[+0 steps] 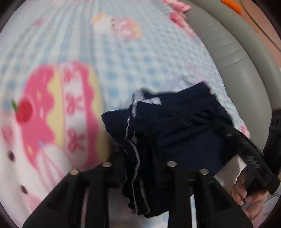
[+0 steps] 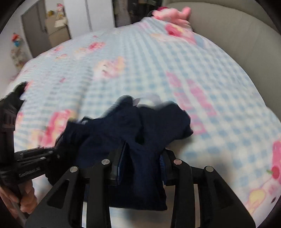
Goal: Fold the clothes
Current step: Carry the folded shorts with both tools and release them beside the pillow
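A dark navy garment [image 1: 175,126] with pale stitched seams hangs bunched between both grippers above the bed; it also shows in the right wrist view [image 2: 126,133]. My left gripper [image 1: 138,157] is shut on a gathered edge of it. My right gripper [image 2: 142,157] is shut on another fold, the cloth draped over its blue pads [image 2: 123,157]. The right gripper shows at the right edge of the left wrist view [image 1: 252,157], and the left one at the left edge of the right wrist view [image 2: 31,157]. Both views are blurred.
A blue-and-white checked bedspread [image 2: 158,66] with pink cartoon prints covers the bed. A grey padded headboard [image 1: 237,57] runs along the right. Pink plush items [image 2: 172,15] lie at the far end. A door and cabinet [image 2: 52,29] stand beyond the bed.
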Demonstrator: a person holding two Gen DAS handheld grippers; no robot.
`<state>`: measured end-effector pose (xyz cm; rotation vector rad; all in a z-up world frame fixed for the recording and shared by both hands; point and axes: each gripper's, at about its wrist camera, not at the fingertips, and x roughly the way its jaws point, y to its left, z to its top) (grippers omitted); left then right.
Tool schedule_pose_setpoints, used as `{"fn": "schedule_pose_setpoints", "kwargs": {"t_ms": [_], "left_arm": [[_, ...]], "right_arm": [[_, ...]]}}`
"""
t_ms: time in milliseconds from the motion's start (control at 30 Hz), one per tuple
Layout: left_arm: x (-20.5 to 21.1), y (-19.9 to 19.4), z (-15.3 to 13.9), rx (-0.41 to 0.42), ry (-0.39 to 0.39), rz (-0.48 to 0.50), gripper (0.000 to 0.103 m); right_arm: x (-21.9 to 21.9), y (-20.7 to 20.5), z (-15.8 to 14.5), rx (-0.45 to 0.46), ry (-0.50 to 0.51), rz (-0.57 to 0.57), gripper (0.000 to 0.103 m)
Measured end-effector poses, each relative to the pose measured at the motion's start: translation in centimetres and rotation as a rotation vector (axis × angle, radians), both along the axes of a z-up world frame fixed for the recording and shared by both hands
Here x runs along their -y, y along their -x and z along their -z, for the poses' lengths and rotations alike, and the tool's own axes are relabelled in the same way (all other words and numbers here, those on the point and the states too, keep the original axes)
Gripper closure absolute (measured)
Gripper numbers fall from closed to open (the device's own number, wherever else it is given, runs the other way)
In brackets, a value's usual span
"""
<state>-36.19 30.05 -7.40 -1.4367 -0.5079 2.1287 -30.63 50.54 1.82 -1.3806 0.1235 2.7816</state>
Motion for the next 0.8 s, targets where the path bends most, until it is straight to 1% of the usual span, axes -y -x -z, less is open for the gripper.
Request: {"fn": "schedule_pose_setpoints", "kwargs": {"t_ms": [67,100,133,167,200,233,267,300,333,400,433,467,500,567,600,633,700,733,767,800], "left_arm": [[1.2,-1.5,-2.0,-0.133,0.015,-0.075,0.068],[1.6,-2.2,-3.1,-0.203,0.025,-0.108,0.068],[1.7,-2.9,-4.2,-0.262,0.027,-0.123,0.068],[1.3,-3.4,-4.9,-0.297,0.022,-0.109,0.069],[0.5,-3.7,-5.7,-0.326,0.016,-0.073,0.070],[-0.5,-3.9,-6.1,-0.347,0.021,-0.038,0.070],[-1.5,-3.9,-6.0,-0.352,0.044,-0.003,0.070],[-2.6,-3.9,-5.9,-0.357,0.068,0.033,0.070],[-3.5,-3.7,-5.5,-0.345,0.093,0.055,0.070],[-4.5,-2.6,-3.6,-0.257,0.148,0.056,0.070],[-4.7,-2.1,-2.7,-0.219,0.164,0.053,0.073],[-4.4,-1.9,-1.9,-0.188,0.154,0.043,0.079],[-4.0,-1.8,-1.3,-0.162,0.134,0.038,0.082],[-3.8,-1.6,-0.7,-0.142,0.119,0.046,0.082],[-4.1,-1.6,-0.6,-0.144,0.134,0.053,0.083],[-4.4,-1.5,-0.4,-0.147,0.151,0.062,0.083],[-5.0,-1.0,-0.3,-0.153,0.185,0.082,0.084],[-5.0,-0.9,-0.6,-0.150,0.183,0.088,0.083],[-4.8,-0.9,-1.0,-0.144,0.170,0.096,0.080],[-4.2,-0.9,-1.7,-0.136,0.138,0.102,0.074]], "right_arm": [[-0.8,-1.3,-1.5,-0.070,0.050,0.021,0.061],[-1.1,-1.9,-2.3,-0.106,0.072,0.033,0.061],[-1.2,-2.7,-3.6,-0.165,0.060,0.048,0.061],[-1.1,-3.3,-4.6,-0.215,0.041,0.059,0.061],[-0.7,-3.8,-5.5,-0.258,0.027,0.062,0.063],[0.0,-3.7,-6.0,-0.261,0.023,0.030,0.064],[0.8,-3.3,-6.2,-0.250,0.024,-0.016,0.067],[1.7,-2.8,-5.9,-0.222,0.009,-0.055,0.069],[2.7,-2.2,-5.3,-0.189,-0.013,-0.091,0.069],[3.0,-1.3,-2.8,-0.103,-0.045,-0.094,0.074],[3.0,-0.9,-1.5,-0.059,-0.060,-0.089,0.074],[2.5,-0.6,-0.5,-0.037,-0.059,-0.080,0.078],[1.9,-0.4,0.4,-0.023,-0.050,-0.069,0.083],[0.7,-0.1,1.8,-0.004,-0.023,-0.051,0.086],[0.2,0.0,2.1,-0.003,0.000,-0.046,0.090],[0.1,0.1,2.2,-0.003,0.002,-0.044,0.091],[0.4,0.3,2.6,-0.005,-0.023,-0.047,0.091],[0.7,0.3,2.6,-0.009,-0.041,-0.046,0.091],[1.1,0.2,2.4,-0.013,-0.057,-0.043,0.090],[1.5,0.1,2.0,-0.021,-0.068,-0.044,0.087]]}}
